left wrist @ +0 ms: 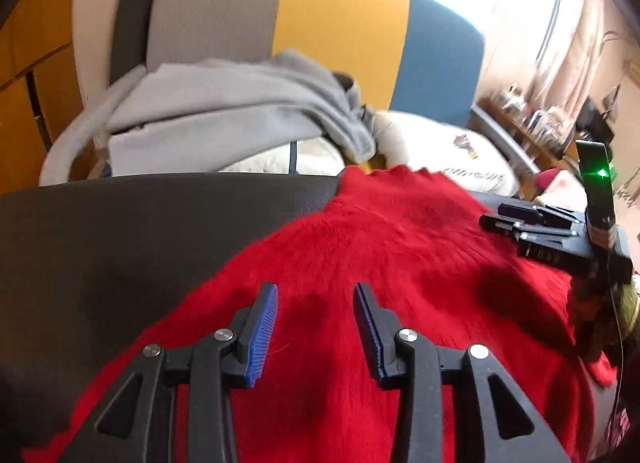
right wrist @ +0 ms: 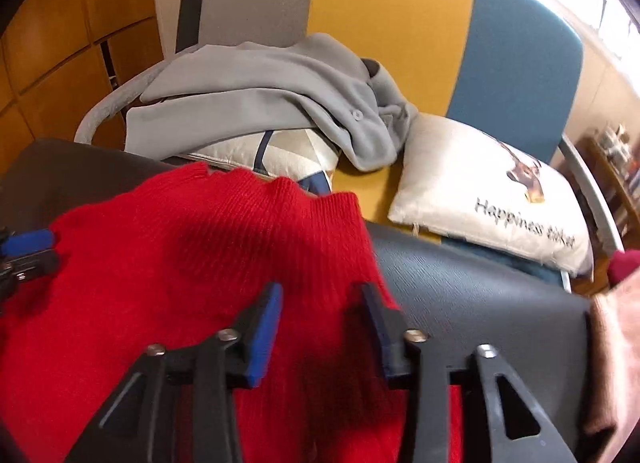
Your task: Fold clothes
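A red knitted sweater (left wrist: 380, 263) lies spread on a dark table (left wrist: 120, 231), its ribbed hem at the table's far edge. My left gripper (left wrist: 316, 291) hovers open over the sweater's left part, blue pads apart with nothing between them. My right gripper (right wrist: 320, 291) stands open above the sweater's (right wrist: 180, 263) right edge, where the knit meets the bare table (right wrist: 480, 295). The right gripper (left wrist: 496, 217) also shows at the right of the left wrist view, over the sweater's far right side. The left gripper's tips (right wrist: 36, 253) peek in at the left edge of the right wrist view.
Behind the table stands a sofa (right wrist: 384, 23) with grey, yellow and blue panels. On it lie a crumpled grey garment (right wrist: 260, 87) and a white printed pillow (right wrist: 480, 199). A pinkish cloth (right wrist: 612, 343) sits at the table's right end. Wooden cabinets (left wrist: 36, 63) stand left.
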### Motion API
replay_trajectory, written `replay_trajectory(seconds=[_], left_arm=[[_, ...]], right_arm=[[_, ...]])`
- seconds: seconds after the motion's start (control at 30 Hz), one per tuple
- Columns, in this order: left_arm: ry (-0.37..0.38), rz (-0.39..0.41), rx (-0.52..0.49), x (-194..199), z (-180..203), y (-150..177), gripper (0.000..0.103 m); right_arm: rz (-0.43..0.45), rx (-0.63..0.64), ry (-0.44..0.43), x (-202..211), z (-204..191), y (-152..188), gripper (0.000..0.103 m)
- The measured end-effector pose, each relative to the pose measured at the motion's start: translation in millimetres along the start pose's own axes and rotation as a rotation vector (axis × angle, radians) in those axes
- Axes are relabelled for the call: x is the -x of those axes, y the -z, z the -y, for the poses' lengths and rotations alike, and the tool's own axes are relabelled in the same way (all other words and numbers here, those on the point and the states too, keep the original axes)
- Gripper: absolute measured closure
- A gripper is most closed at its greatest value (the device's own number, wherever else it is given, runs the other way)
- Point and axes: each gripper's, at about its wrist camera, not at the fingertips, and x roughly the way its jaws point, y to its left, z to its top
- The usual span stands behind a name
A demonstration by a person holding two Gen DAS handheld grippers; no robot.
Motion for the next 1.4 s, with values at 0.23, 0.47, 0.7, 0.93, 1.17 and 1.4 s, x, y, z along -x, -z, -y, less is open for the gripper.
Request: replay_trajectory(seconds=[0.23, 0.47, 0.7, 0.93, 1.17, 1.4], left_arm=[[0.099, 0.008, 0.155, 90, -30, 106, 0.063], [0.269, -0.071, 0.351, 144, -35, 214, 0.06], [0.277, -0.123, 0.285, 144, 12, 241, 0.051], [0.156, -0.14, 0.233, 136, 19, 228, 0.095], [0.133, 0.012, 0.299, 197, -35, 196, 0.095], [-0.054, -0.016, 0.396, 200, -60, 199, 0.092]], right_arm=[[0.124, -0.094, -0.138, 110, 14, 81, 0.034], [0.04, -0.404, -0.367, 189, 40, 236, 0.021], [-0.04, -0.535, -0.668, 196, -12, 327, 0.008], [0.042, -0.543, -0.633, 184, -47, 315, 0.077], [0.251, -0.448, -0.633, 266, -30, 293, 0.089], [0.223, -0.419, -0.544, 296, -8, 307, 0.025]])
